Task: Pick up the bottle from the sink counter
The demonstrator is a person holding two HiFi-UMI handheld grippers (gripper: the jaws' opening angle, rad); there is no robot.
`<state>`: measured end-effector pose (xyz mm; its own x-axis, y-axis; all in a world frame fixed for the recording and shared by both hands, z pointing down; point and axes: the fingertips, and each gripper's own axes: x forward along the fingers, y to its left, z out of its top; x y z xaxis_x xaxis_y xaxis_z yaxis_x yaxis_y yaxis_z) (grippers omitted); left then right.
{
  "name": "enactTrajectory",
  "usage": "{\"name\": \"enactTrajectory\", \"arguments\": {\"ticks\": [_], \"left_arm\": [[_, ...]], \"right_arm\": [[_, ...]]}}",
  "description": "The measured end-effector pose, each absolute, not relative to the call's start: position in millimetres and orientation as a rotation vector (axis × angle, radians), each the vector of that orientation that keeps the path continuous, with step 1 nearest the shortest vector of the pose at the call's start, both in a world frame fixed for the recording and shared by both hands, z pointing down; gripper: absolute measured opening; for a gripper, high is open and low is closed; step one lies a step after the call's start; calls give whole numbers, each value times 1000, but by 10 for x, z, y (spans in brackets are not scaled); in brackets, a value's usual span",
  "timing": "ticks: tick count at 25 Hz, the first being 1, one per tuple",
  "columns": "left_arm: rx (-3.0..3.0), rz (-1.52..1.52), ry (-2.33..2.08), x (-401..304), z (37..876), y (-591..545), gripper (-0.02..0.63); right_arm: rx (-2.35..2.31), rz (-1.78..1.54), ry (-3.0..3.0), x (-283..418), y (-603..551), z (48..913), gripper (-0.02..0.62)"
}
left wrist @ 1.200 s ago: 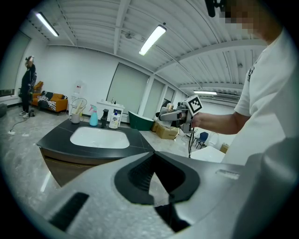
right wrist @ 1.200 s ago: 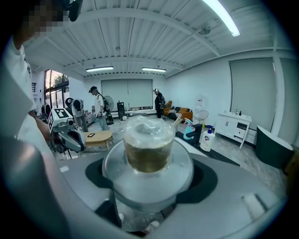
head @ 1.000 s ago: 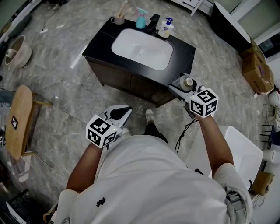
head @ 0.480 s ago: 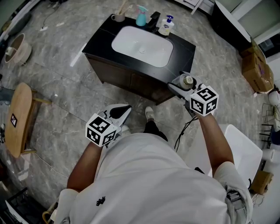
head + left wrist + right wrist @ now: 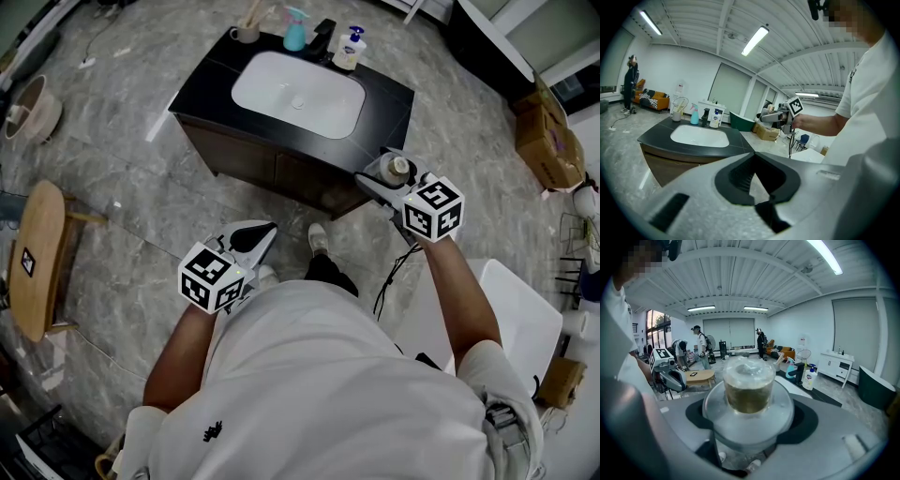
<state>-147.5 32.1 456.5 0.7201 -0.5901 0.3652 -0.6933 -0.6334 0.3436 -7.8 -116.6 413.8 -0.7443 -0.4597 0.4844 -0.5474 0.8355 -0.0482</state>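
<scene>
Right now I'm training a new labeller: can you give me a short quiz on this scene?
1. True or false: the right claw holds the bottle.
2. What is in the left claw? A) sponge B) nothing C) towel
3. Fill in: the blue sprayer stands on the black ____.
Key: 1 true; 2 B; 3 counter.

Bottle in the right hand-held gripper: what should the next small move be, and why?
Probably keep the grip closed and hold steady: the bottle sits clamped in the right hand-held gripper, off the sink counter, so the pick-up looks done.
</scene>
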Motion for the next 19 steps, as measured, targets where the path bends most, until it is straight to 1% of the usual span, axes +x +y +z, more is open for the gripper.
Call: {"name": "enactTrajectory", "arguments": {"ticks": [10, 19], "left_arm": [[2431, 306, -1026, -1512, 4595, 151, 6], [2411, 312, -1037, -1371, 4612, -322, 6]], "right_arm": [[712, 258, -2551, -74, -1376, 4206, 351], [693, 261, -2548, 44, -1845, 4253, 351]]}}
